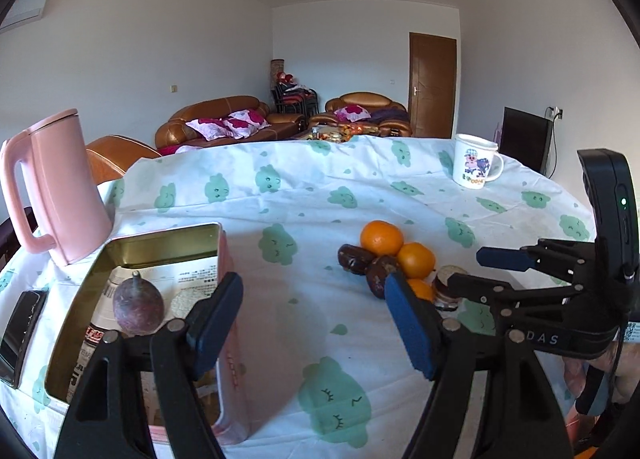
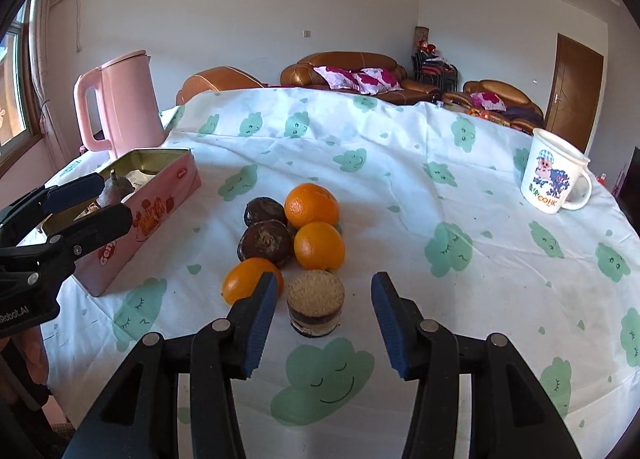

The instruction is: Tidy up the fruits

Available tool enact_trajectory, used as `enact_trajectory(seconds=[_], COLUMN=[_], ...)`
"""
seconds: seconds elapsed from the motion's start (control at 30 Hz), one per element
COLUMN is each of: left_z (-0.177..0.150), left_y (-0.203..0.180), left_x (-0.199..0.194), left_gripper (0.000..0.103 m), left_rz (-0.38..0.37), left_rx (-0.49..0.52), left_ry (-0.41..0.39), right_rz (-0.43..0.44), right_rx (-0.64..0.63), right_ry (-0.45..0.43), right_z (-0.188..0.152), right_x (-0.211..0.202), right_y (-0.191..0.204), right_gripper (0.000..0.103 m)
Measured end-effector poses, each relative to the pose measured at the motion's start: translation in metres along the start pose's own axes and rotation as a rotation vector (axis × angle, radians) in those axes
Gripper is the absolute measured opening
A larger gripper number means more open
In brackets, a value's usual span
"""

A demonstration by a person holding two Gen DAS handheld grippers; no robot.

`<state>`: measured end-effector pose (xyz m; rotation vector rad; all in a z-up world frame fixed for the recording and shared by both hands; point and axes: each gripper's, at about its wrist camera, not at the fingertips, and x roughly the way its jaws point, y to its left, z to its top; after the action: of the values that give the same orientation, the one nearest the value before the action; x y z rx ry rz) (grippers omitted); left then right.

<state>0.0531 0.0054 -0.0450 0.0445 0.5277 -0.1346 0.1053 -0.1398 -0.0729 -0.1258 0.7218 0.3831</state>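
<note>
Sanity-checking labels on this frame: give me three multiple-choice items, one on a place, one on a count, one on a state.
1. Where is the purple fruit?
A. inside the pink tin
B. beside the mug
C. in the fruit pile

2. How many oranges lie on the cloth?
A. two
B. three
C. five

3. The right gripper is:
A. shut on an orange
B. open, empty
C. out of view

Key: 1 A, it sits within the tin's walls; 2 B, three show in the right wrist view; 3 B, its jaws stand apart around nothing.

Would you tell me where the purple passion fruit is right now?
The purple passion fruit sits inside the open pink tin at the table's left, beside the left gripper.
</note>
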Motion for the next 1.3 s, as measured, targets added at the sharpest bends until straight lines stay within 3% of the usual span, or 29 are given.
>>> enact_trajectory(seconds=[0.2, 0.27, 0.33, 0.5, 0.63, 0.87, 0.97, 1.13, 1.2, 1.3], left_z=[-0.002, -0.002, -0.001, -0.001, -0.001, -0.001, -0.001, 0.001, 0.001, 0.001], left_y=[-0.013, -0.014, -0.014, -0.022, -0.033, -0.051, -0.059, -0.063, -0.06, -0.057], left_x=[0.012, 0.015, 0.016, 0.024, 0.029, 0.048, 0.056, 0.071, 0.074, 0.074], left_gripper=[0.076, 0.076, 0.076, 0.076, 0.076, 0.059, 0.045, 0.044, 0.038, 0.037], left_rz=[-0.029, -0.036, -0.043, -0.097, -0.132, -0.204, -0.232, -0.21, -0.202, -0.217], left_rx=[0.02, 0.02, 0.018, 0.016, 0.029, 0.045, 0.065, 0.075, 0.062, 0.046], left_ry=[0.044, 0.058, 0.062, 0.097, 0.121, 0.209, 0.246, 0.289, 0.301, 0.298], right_rz=[0.002, 0.01, 0.025, 0.03, -0.032, 0.005, 0.028, 0.059, 0.06, 0.058], right_rx=[0.001, 0.01, 0.017, 0.002, 0.015, 0.091, 0.09, 0.118, 0.118, 0.113], right_ry=[0.047, 0.083, 0.103, 0.082, 0.043, 0.05, 0.064, 0.062, 0.061, 0.058], right_z=[-0.001, -0.001, -0.001, -0.004, -0.008, -0.015, -0.016, -0.017, -0.017, -0.018], right_x=[0.013, 0.02, 0.023, 0.018, 0.007, 0.003, 0.005, 0.005, 0.005, 0.004], right_y=[0.0, -0.002, -0.002, 0.0, -0.009, -0.035, -0.034, -0.038, -0.038, -0.037], right_gripper=[0.05, 0.048, 0.038, 0.035, 0.035, 0.035, 0.036, 0.036, 0.036, 0.036])
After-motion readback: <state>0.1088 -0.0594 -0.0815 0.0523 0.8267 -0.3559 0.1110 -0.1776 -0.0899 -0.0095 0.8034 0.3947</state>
